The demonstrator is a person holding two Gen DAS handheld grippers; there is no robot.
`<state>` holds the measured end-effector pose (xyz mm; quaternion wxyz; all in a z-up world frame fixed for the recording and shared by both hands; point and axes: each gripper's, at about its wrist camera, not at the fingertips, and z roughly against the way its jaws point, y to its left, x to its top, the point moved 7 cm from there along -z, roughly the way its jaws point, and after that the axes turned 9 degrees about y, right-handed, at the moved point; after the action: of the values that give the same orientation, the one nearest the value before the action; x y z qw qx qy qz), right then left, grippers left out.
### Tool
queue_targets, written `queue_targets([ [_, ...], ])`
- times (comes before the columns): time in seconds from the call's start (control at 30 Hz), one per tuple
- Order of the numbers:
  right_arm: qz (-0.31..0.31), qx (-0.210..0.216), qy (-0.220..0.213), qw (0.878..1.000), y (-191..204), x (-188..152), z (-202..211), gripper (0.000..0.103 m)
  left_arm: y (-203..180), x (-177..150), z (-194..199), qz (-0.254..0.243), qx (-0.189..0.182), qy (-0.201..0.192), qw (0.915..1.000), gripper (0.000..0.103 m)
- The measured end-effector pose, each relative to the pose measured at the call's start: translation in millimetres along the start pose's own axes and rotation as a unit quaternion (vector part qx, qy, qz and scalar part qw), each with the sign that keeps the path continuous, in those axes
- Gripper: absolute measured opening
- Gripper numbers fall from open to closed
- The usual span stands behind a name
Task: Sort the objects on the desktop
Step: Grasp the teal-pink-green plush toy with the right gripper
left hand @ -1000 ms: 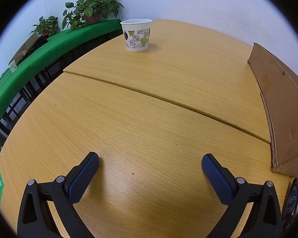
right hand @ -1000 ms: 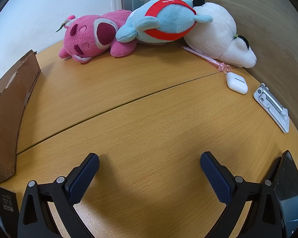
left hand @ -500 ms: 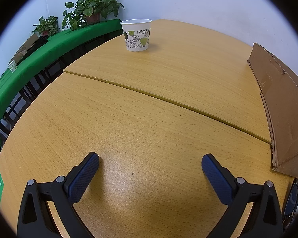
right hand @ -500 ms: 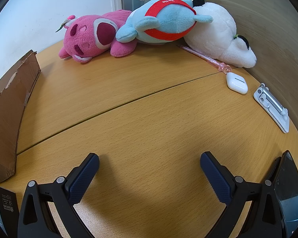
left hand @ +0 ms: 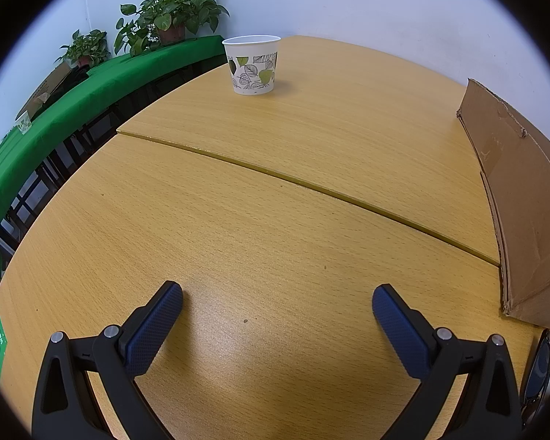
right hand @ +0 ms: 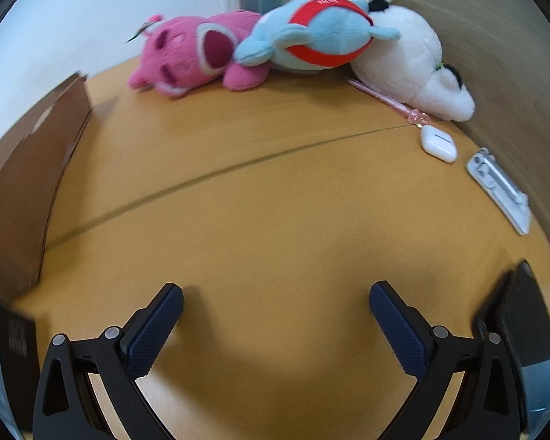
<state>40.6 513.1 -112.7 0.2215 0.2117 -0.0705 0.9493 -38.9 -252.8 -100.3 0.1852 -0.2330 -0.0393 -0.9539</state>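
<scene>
Wooden desk (left hand: 275,168), made of two tops joined along a curved seam. Cardboard box (left hand: 524,198) at its right edge in the left wrist view, the same box at far left in the right wrist view (right hand: 25,190). Along the far edge, three plush toys bunched together and touching: white plush (right hand: 414,62) against the right-hand panel, blue plush with red band (right hand: 319,33) lying on it, pink plush (right hand: 194,58) leftmost. Paper cup (left hand: 252,64) with leaf print, upright, alone near the far rim, well apart from the box. Grey-white flat clip-like piece (right hand: 498,189) near the right panel; white earbud case (right hand: 438,143) just beside it; thin pink pen (right hand: 388,101) poking out from under the white plush, tip near the case. Left gripper (left hand: 277,302) released, fingers wide apart over bare wood, grasping nothing. Right gripper (right hand: 275,300) likewise spread wide, nothing between the pads, view slightly blurred.
</scene>
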Motion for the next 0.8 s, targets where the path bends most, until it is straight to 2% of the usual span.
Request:
queue_targets([
  [0.1,0.029,0.004,-0.035,0.999,10.3,-19.1,36.1,0.103,-1.1,-3.0,1.8,-0.009,-0.005,0.001,0.9999,0.103],
  [0.17,0.039,0.046,-0.055,0.997,20.5,-29.5,69.7,0.103,-1.9,-9.1,6.1,-0.016,-0.011,0.018,0.9997,0.101],
  [0.2,0.047,0.065,-0.063,0.995,25.1,-32.1,84.3,0.103,-5.4,-13.9,14.9,-0.019,-0.026,0.017,0.9993,0.1],
  [0.27,0.079,0.095,-0.091,0.988,41.7,-38.2,122.7,0.103,-16.4,-19.5,49.4,-0.034,-0.066,-0.017,0.9971,0.098],
  [0.37,0.121,0.119,-0.121,0.978,69.1,-46.6,165.0,0.103,-36.2,-30.4,128.8,-0.071,-0.108,-0.093,0.9872,0.1],
  [0.47,0.149,0.155,-0.122,0.969,99.2,-55.7,186.2,0.103,-56.4,-50.3,190.9,-0.109,-0.144,-0.121,0.976,0.101],
  [0.6,0.182,0.195,-0.107,0.958,140.3,-72.7,196.7,0.103,-92.6,-95.0,229.3,-0.182,-0.194,-0.094,0.9593,0.101],
  [0.73,0.184,0.233,-0.088,0.951,163.4,-93.1,195.3,0.103,-128.7,-148.3,224.9,-0.242,-0.202,-0.054,0.9476,0.101],
  [0.8,0.183,0.25,-0.073,0.948,172.4,-102.9,192.6,0.103,-142.2,-167.0,209.1,-0.256,-0.188,-0.026,0.9478,0.101],
])
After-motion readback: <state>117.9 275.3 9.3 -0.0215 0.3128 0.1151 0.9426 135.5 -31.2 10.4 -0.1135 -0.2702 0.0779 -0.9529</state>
